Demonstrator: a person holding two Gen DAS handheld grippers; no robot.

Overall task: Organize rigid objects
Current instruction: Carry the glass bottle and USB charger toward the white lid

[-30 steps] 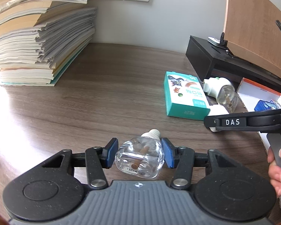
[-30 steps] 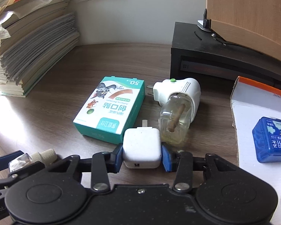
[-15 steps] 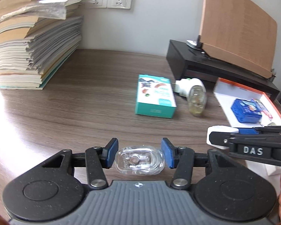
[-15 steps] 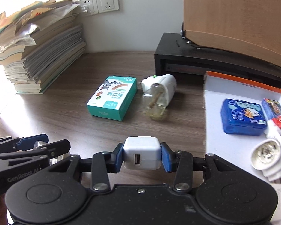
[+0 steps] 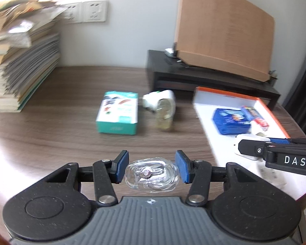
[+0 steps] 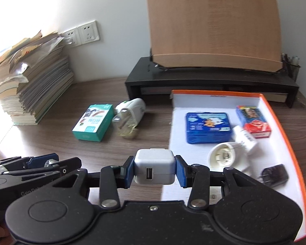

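Clear bottle (image 5: 151, 176) in left tongs (image 5: 152, 169)

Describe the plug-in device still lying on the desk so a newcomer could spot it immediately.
Start at the black monitor riser at the back of the desk. Just before its left end lies a white plug-in device, beside the teal box. Only it carries a clear bottle of yellowish liquid.

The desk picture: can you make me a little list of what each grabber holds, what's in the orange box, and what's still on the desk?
left gripper: shut on clear glass bottle
right gripper: shut on white USB charger
orange tray: blue tin, card packs, white bulb socket, black plug
desk: teal box, white plug-in vaporizer
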